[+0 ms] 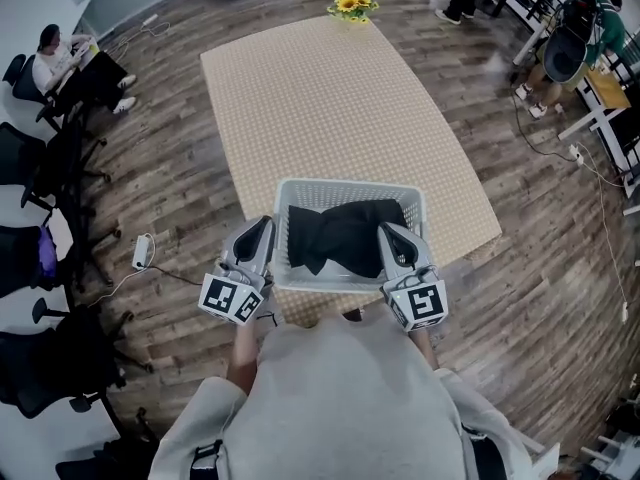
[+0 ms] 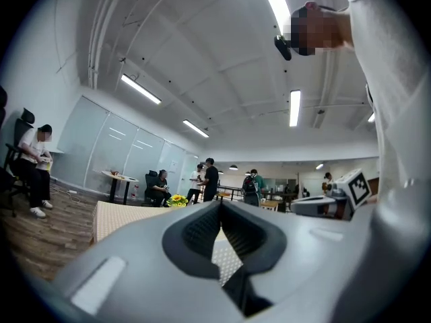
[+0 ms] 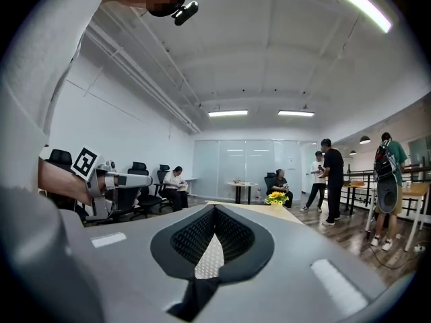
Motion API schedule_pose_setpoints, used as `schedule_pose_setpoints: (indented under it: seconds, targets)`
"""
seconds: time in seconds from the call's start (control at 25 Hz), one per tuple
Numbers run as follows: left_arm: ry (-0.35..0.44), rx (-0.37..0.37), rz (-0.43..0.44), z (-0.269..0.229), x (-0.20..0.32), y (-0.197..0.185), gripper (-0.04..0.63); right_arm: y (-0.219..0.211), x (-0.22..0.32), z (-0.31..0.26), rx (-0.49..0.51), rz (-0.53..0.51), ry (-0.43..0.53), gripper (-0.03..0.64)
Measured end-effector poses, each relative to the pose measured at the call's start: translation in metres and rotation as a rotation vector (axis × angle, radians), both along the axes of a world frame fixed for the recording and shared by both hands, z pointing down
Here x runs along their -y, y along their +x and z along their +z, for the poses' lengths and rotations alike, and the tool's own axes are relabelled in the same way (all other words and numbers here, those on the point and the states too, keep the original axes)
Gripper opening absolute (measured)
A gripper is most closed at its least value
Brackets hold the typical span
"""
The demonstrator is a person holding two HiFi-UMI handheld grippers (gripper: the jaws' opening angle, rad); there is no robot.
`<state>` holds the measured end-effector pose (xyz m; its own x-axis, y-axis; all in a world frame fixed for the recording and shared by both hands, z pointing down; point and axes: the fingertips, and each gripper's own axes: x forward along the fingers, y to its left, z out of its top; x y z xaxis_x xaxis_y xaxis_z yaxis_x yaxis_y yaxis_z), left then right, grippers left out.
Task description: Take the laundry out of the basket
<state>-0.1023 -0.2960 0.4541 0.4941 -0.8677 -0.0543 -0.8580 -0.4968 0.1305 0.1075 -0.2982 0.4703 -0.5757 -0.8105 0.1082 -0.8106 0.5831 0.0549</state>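
Big bench (image 1: 330, 108) with a checked beige cover takes up most of the floor here. A white plastic basket (image 1: 346, 185) sits at its near edge, right in front of the person. The laundry (image 1: 345, 236) is a dark, crumpled bundle that's all inside the basket, nothing hanging over the rim. The left gripper (image 1: 264, 224) hangs just outside the basket's left wall, fingers (image 2: 195, 233) pressed together at the tips with nothing between them. The right gripper (image 1: 388, 231) is at the basket's right side, tip over the edge of the dark cloth. Its fingers (image 3: 194, 237) are closed too and empty. A small bunch of yellow flowers (image 1: 352, 5) sits way out at the far end of the bench.
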Motion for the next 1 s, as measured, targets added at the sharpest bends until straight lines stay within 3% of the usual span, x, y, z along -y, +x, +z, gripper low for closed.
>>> schedule_pose_setpoints:
  seconds: [1.0]
  targets:
    - [-0.187, -0.011, 0.028, 0.071, 0.008, -0.031, 0.011, -0.022, 0.011, 0.049, -0.022, 0.041, -0.185, 0.000]
